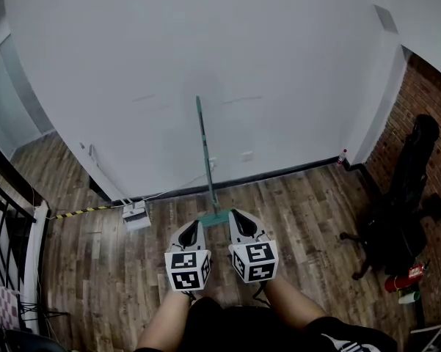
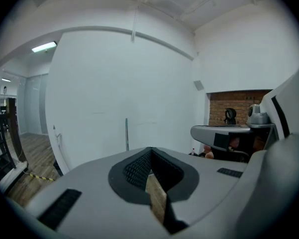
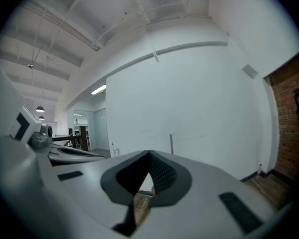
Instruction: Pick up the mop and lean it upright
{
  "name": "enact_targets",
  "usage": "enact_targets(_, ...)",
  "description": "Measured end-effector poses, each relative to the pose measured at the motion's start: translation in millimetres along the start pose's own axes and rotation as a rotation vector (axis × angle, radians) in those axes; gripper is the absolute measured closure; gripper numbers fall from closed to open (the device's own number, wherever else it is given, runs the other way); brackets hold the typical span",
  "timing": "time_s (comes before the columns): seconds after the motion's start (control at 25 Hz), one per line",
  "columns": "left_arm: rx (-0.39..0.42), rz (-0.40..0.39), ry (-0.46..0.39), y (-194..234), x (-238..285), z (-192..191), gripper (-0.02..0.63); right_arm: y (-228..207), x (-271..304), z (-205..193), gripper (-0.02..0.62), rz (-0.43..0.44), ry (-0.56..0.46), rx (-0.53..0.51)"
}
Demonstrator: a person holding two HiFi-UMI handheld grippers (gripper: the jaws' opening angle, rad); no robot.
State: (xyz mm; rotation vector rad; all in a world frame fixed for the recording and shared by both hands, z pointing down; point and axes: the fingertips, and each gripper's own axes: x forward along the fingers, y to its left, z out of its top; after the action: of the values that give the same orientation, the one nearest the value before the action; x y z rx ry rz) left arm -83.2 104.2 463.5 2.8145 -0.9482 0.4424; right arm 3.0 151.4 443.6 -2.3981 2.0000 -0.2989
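Note:
The mop stands upright against the white wall, its green handle (image 1: 204, 152) rising from the flat head (image 1: 216, 217) on the wood floor. Both grippers hover side by side just short of the head, apart from it. The left gripper (image 1: 191, 229) sits slightly left of it and the right gripper (image 1: 237, 221) slightly right; both are shut with nothing between the jaws. In the left gripper view the handle (image 2: 127, 134) shows beyond the closed left gripper (image 2: 150, 149). In the right gripper view the handle (image 3: 171, 144) stands past the closed right gripper (image 3: 149, 154).
A white dustpan-like object (image 1: 136, 215) lies on the floor left of the mop, beside yellow-black tape (image 1: 81, 212). A black office chair (image 1: 403, 211) and a red extinguisher (image 1: 406, 277) stand by the brick wall (image 1: 425, 101) on the right. A black railing (image 1: 4, 226) runs along the left.

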Motion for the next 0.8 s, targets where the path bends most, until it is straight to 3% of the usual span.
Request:
enact_targets(0.36, -0.019, -0.006, -0.014, 23, 58, 6, 0.615, -27, 55, 0, 0.583, 0.001, 0.006, 0.03)
enact_targets(0.8, -0.049, -0.052, -0.008, 103, 195, 47, 0.615, -56, 203, 28, 0.583, -0.029, 0.009, -0.033)
